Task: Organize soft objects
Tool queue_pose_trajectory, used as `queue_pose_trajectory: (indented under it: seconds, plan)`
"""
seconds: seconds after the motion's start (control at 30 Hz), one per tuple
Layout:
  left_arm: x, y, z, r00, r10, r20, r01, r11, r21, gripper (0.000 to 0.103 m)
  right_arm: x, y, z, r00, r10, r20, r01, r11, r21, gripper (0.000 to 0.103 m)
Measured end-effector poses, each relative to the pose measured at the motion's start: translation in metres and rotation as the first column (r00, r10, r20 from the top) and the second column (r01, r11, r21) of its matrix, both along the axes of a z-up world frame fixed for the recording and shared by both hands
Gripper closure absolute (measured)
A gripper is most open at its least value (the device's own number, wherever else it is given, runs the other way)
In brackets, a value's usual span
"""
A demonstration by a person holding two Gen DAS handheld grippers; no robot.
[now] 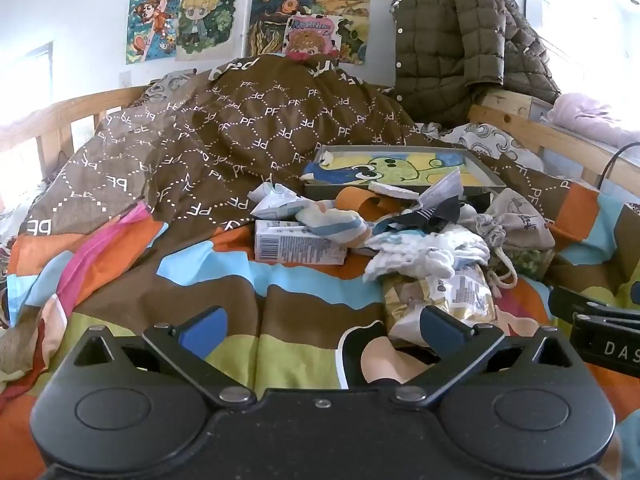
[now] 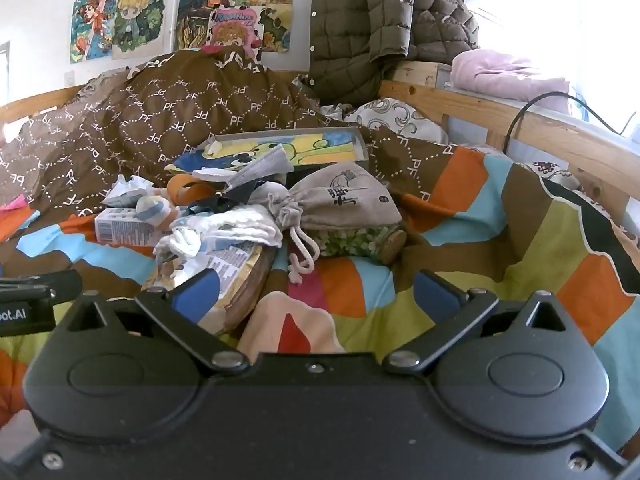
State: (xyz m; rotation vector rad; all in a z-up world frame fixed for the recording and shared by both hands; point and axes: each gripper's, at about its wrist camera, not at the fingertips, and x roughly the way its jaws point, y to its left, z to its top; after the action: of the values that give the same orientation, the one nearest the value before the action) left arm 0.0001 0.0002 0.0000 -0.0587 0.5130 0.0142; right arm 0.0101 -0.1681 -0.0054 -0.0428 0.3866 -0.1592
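A heap of soft things lies on the colourful bedspread [image 1: 280,308]: a white cloth [image 1: 424,256] [image 2: 236,226], a rolled sock [image 1: 332,222] [image 2: 154,206], a grey drawstring pouch [image 1: 516,220] [image 2: 344,200] and dark fabric [image 1: 432,212]. My left gripper [image 1: 320,326] hovers open just short of the heap, nothing between its blue pads. My right gripper [image 2: 316,294] is open too, low over the spread in front of the pouch. Its left pad covers part of a gold packet [image 2: 236,268] [image 1: 452,296].
A small carton [image 1: 298,246] and a flat box with a cartoon picture [image 1: 404,168] lie behind the heap. A brown patterned quilt [image 1: 224,132] is piled at the back. A quilted jacket [image 1: 460,32] hangs on the wooden bed rail [image 2: 520,124], with a black cable [image 2: 536,104] nearby.
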Motion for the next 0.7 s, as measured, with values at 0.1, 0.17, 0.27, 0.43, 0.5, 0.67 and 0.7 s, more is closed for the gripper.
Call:
queue_pose_trajectory:
  seconds: [0.1, 0.17, 0.27, 0.43, 0.5, 0.67, 0.7]
  plan:
    - [0.000, 0.000, 0.000, 1.000, -0.002, -0.004, 0.002, 1.000, -0.001, 0.001, 0.000, 0.000, -0.001, 1.000, 0.001, -0.001, -0.001, 1.000, 0.000, 0.001]
    - [-0.002, 0.002, -0.004, 1.000, -0.003, -0.005, 0.003, 1.000, -0.002, 0.001, -0.001, -0.001, -0.002, 1.000, 0.001, -0.002, -0.001, 1.000, 0.001, 0.001]
    - [-0.002, 0.002, -0.004, 1.000, -0.003, -0.005, 0.003, 1.000, -0.002, 0.001, 0.000, -0.001, -0.002, 1.000, 0.001, -0.003, -0.001, 1.000, 0.001, 0.001]
    - [0.005, 0.004, -0.012, 1.000, -0.004, -0.007, 0.004, 1.000, -0.002, 0.001, -0.001, 0.000, -0.003, 1.000, 0.001, -0.004, -0.001, 1.000, 0.001, 0.000]
    - [0.004, 0.005, -0.011, 1.000, -0.004, -0.008, 0.004, 1.000, -0.002, 0.001, 0.000, 0.000, -0.003, 1.000, 0.000, -0.004, 0.000, 1.000, 0.000, 0.000]
    - [0.004, 0.005, -0.011, 1.000, -0.004, -0.009, 0.004, 1.000, -0.003, 0.001, 0.000, 0.000, -0.003, 1.000, 0.001, -0.005, -0.001, 1.000, 0.000, 0.001]
    - [0.004, 0.005, -0.011, 1.000, -0.004, -0.009, 0.004, 1.000, -0.003, 0.001, 0.000, 0.000, -0.002, 1.000, 0.001, -0.006, -0.001, 1.000, 0.000, 0.001]
